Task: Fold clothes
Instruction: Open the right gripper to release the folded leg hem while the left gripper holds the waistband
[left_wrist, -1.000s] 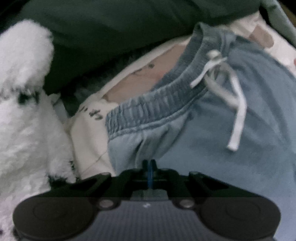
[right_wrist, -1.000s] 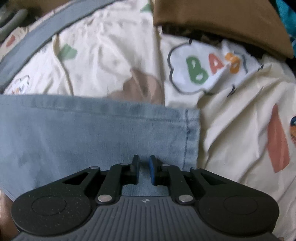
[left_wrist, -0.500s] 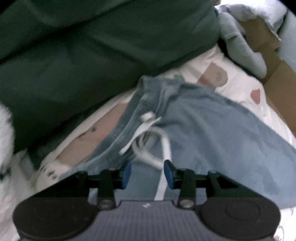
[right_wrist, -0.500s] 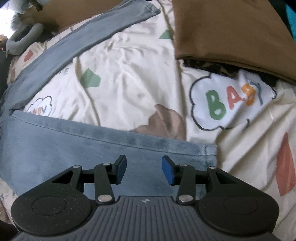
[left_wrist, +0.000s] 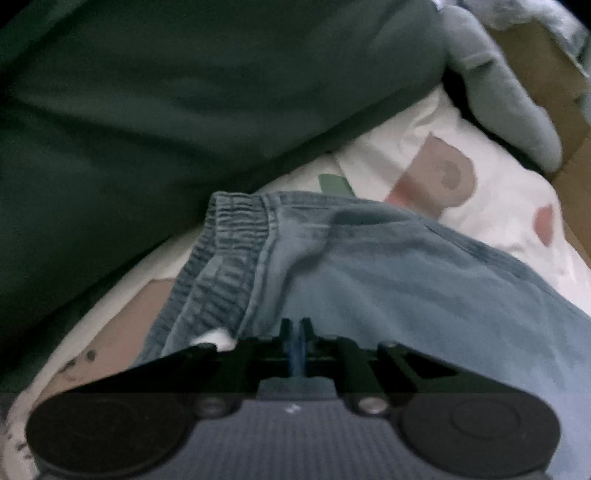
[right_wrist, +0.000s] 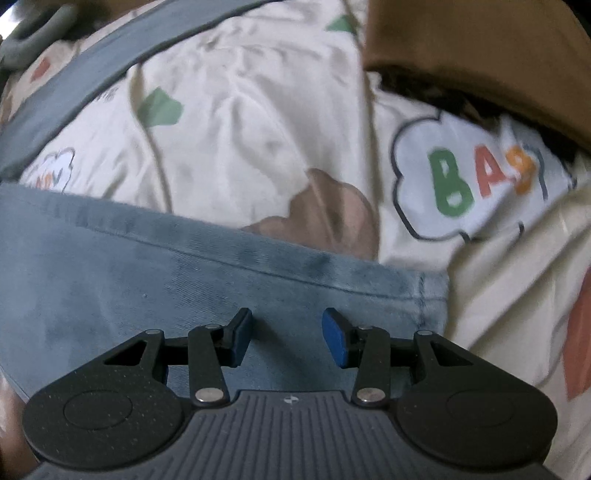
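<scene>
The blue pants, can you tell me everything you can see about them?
The blue pants look like soft, faded denim. They have a gathered elastic waistband, and a bit of white drawstring peeks out beside the left gripper. That gripper is shut right at the fabric below the waistband; whether it pinches cloth is hidden. One stitched leg hem lies flat on the cream patterned sheet, with the right gripper open just above that leg. The other leg stretches away across the sheet.

Both wrist cams point steeply down, close over the blue jeans (left_wrist: 424, 280). Left sees their waistband end, right their leg hem (right_wrist: 432, 295); the jeans and printed sheet (right_wrist: 258, 129) are shared.
</scene>
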